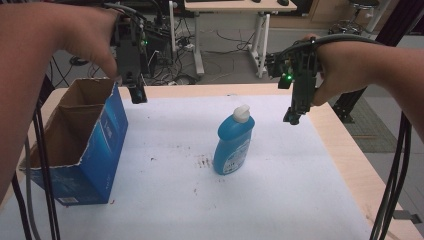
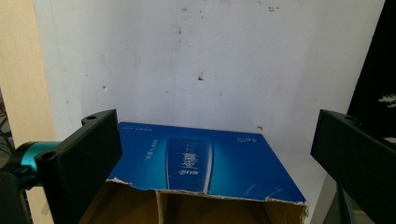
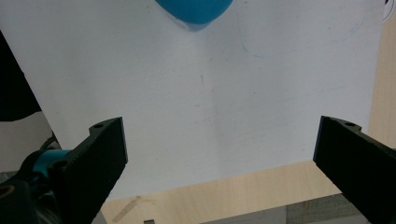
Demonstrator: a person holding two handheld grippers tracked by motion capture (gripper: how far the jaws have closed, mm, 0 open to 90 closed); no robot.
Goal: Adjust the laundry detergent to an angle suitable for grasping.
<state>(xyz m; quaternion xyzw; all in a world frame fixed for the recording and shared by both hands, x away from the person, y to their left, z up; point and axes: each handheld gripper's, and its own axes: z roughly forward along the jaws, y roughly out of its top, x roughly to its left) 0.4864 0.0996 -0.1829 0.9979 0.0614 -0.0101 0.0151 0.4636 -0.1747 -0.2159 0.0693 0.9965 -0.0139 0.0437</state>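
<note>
A blue bottle (image 1: 233, 142) with a white cap stands upright near the middle of the white sheet (image 1: 200, 200); its blue body (image 3: 194, 10) shows at the top edge of the right gripper view. An open blue cardboard box (image 1: 80, 140) with a torn rim sits at the left, and its blue side (image 2: 201, 161) lies below the left gripper's jaws. My left gripper (image 1: 138, 95) hangs above the box's far corner, open and empty. My right gripper (image 1: 293, 117) hovers in the air to the right of the bottle, open, jaws wide with nothing between them.
The white sheet covers a wooden table (image 1: 350, 160), whose bare wood shows along the right and far edges. Black cables (image 1: 395, 180) hang at the right and left. Beyond the table stand a desk's legs (image 1: 260, 45) and floor cables.
</note>
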